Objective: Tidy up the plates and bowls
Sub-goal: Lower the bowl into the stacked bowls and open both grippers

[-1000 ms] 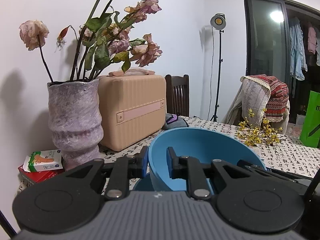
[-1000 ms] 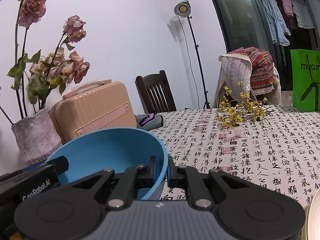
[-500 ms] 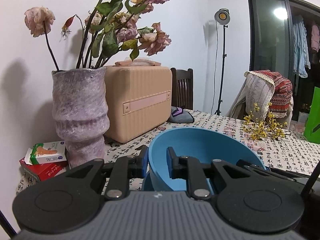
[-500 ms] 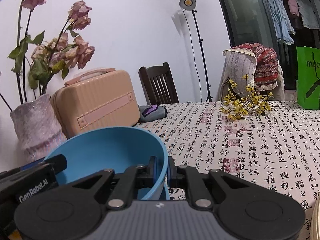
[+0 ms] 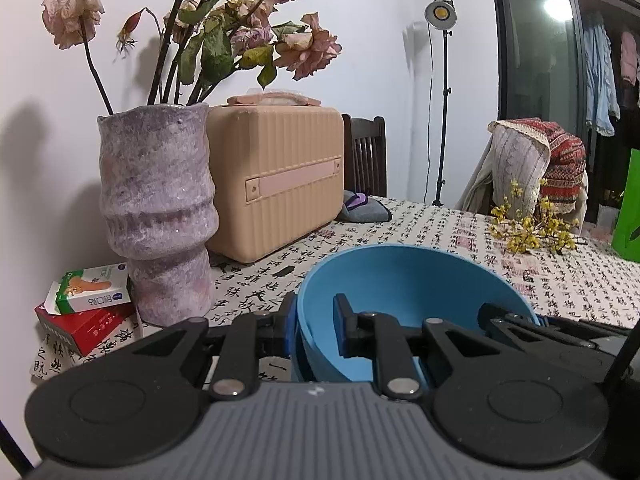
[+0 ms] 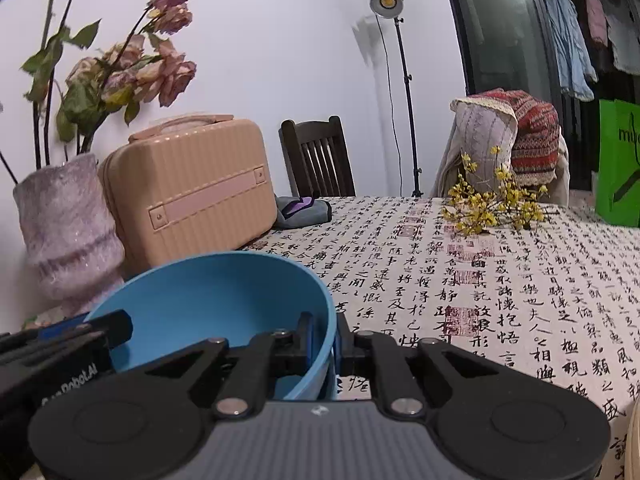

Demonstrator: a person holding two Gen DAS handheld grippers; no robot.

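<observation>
1. Together, we hold one blue bowl (image 5: 404,280) between our two grippers, each clamped on an opposite side of its rim.
2. Our left gripper (image 5: 314,326) has its fingers (image 5: 344,328) closed tight on the bowl's left wall, one finger inside the bowl and the other outside it.
3. Our right gripper (image 6: 322,338) does the same on the bowl's (image 6: 216,296) right wall, with the rim pinched between its fingers (image 6: 304,336).
4. From the left wrist camera, the right gripper's black fingers show at the far rim of the bowl; from the right wrist camera, the left gripper shows at the bowl's left edge.
5. We see the bowl low over the surface (image 6: 500,288), which wears a cloth printed with black calligraphy; a sliver of blue shows beneath the bowl, but we cannot tell what it is or whether the bowl touches it.
6. We find a tall purple vase (image 5: 156,216) of dried roses (image 5: 256,36) at the left, upright, with a beige ribbed case (image 5: 276,180) just beside it and behind the bowl.
7. We note a red box with a green-and-white box (image 5: 90,292) on top, lying at the foot of the vase.
8. We also see a grey pouch (image 6: 302,210) next to the case, and a sprig of yellow flowers (image 6: 488,206) lying well apart, farther along the surface.
9. Behind the surface stand a dark wooden chair (image 6: 316,158), a lit lamp on a stand (image 6: 386,0), and a chair draped with patterned cloth (image 6: 516,140); a green bag (image 6: 618,168) stands at the right edge.
</observation>
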